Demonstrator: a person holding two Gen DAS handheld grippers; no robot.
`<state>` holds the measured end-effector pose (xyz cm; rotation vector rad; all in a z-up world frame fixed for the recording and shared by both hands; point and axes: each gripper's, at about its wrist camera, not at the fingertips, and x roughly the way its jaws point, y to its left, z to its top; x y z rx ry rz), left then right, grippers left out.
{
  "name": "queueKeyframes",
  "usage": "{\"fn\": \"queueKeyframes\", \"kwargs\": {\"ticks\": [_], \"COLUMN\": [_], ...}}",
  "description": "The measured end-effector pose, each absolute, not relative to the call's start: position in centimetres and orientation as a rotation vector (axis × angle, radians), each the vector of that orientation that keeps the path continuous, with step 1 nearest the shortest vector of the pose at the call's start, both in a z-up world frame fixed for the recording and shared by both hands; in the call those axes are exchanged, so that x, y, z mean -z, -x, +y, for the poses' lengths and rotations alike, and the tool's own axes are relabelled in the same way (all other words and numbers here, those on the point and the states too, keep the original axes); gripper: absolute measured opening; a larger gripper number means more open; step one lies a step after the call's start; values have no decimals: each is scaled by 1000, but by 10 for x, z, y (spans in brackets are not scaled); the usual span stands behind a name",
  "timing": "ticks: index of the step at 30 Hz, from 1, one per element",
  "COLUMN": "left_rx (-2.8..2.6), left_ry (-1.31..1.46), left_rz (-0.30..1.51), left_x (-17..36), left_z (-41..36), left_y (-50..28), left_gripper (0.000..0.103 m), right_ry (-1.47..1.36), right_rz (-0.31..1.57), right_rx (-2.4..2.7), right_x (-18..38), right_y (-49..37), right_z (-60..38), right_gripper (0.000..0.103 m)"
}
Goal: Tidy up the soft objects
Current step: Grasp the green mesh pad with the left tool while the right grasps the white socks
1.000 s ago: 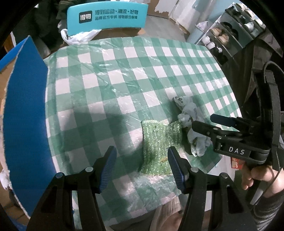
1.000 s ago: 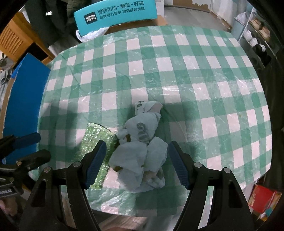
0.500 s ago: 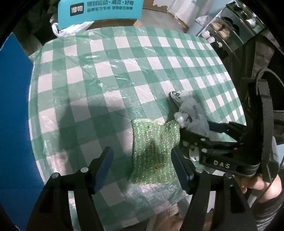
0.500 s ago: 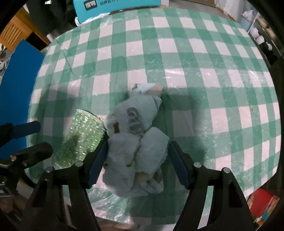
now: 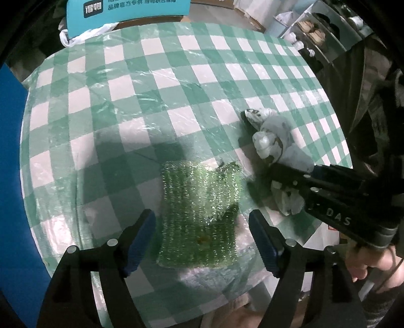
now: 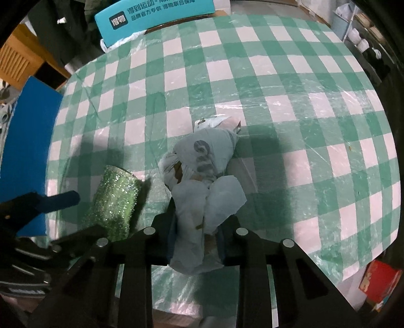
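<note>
A sparkly green scouring cloth point(image 5: 199, 217) lies near the front edge of the green-checked table point(image 5: 151, 101). My left gripper point(image 5: 202, 239) is open, its jaws on either side of the cloth's near end. A crumpled pale blue-white cloth bundle point(image 6: 202, 176) lies to the right of it. My right gripper point(image 6: 197, 242) is shut on the bundle's near end. In the left wrist view the bundle point(image 5: 275, 143) and the right gripper point(image 5: 290, 181) show at the right. The green cloth also shows in the right wrist view point(image 6: 113, 201).
A blue board point(image 6: 22, 141) stands along the table's left side. A teal sign point(image 6: 151, 15) and a white plastic bag point(image 5: 83, 35) sit beyond the far edge. Shoe shelves point(image 5: 328, 27) stand at the far right. A red box point(image 6: 378, 282) lies below the table's right.
My right gripper has closed on the near end of the cloth bundle. My left gripper has moved forward, so the green cloth now lies between its open jaws.
</note>
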<state>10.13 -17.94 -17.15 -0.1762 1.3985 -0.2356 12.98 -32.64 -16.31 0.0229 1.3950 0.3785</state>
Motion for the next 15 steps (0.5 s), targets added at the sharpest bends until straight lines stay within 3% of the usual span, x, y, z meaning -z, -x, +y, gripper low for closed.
{"fn": "queueKeyframes", "kwargs": {"ticks": [12,15], "left_rx": [238,235], "left_ry": [102,78], "left_rz": [1423,1413], "left_x": [190,191], "left_z": [-198,-199], "left_y": [-100,-100], "left_gripper": [79,72], "right_ry": [-51,-52], "right_rz": [1375,1368], "right_rx": [-406,-411], "right_x": [158,156], "right_y": [-127,-126], "right_z": [-331,-332], "right_gripper": [22,22]}}
